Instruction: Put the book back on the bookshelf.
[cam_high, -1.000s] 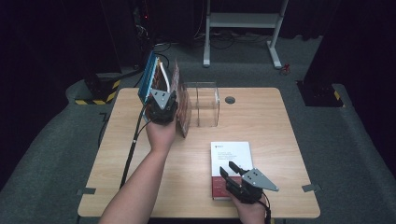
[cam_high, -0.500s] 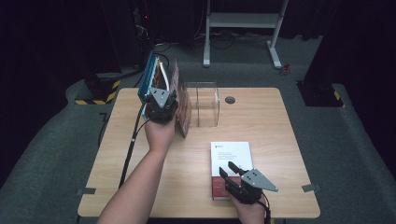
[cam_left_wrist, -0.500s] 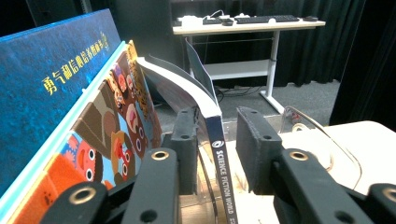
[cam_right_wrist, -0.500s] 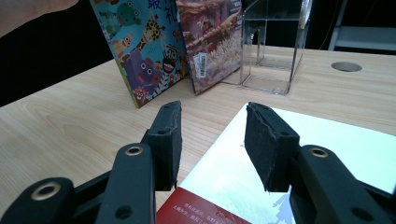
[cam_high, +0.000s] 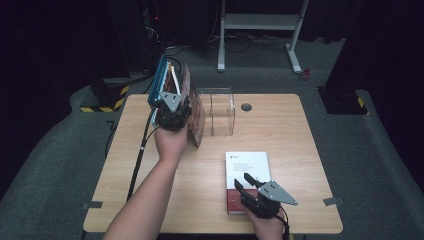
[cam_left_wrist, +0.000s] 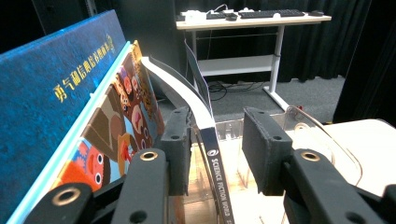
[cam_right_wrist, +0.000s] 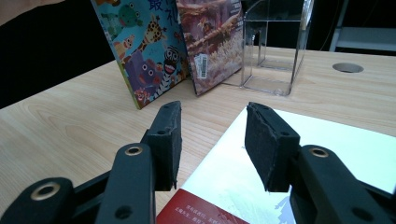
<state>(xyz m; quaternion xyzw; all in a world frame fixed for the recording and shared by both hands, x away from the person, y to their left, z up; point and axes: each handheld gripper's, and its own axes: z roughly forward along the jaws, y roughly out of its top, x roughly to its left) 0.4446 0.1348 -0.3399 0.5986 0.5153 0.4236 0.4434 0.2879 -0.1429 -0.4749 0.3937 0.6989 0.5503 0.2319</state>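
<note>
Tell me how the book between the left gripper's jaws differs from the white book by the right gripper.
The thin book stands on edge, leaning against other books; the white book lies flat on the table. The thin one's spine is dark; the flat one's cover is white with a red band. Both sit between open jaws.

"SCIENCE FICTION WORLD" on book spine (cam_left_wrist: 217, 175)

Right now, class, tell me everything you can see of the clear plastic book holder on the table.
The clear plastic book holder is a see-through, box-like stand of what looks like acrylic, with upright walls, a flat base and rounded upper corners. It stands upright on the far half of the wooden table, beside a round cable hole. Nothing can be seen inside it. A row of books leans at its left side; whether they touch its wall cannot be told. In the right gripper view it stands beyond the white book.
</note>
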